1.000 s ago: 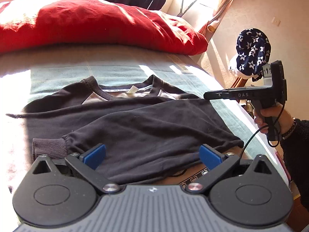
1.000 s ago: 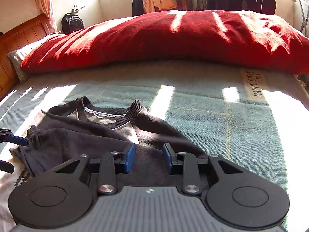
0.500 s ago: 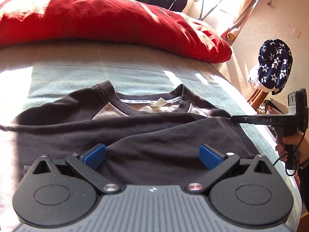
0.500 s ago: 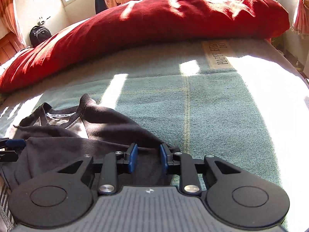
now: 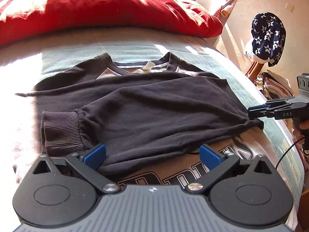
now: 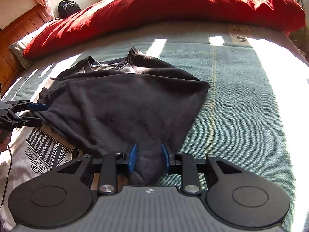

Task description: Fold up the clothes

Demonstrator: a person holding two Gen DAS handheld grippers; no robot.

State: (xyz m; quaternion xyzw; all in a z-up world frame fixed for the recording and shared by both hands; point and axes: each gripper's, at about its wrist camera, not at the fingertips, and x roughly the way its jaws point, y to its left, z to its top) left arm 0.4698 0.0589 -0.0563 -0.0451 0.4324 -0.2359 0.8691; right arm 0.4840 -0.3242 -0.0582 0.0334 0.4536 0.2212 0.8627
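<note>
My right gripper, jaws opening, pinches the black sweatshirt bunched between them; its long axis runs leftward to my left gripper, spread wide, probably gripping nothing.

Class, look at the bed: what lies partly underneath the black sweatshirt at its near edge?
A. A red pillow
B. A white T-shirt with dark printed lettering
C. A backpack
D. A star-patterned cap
B: the white T-shirt with dark lettering shows from under the black sweatshirt at its near edge.

black sweatshirt, half-folded, on bed
</note>
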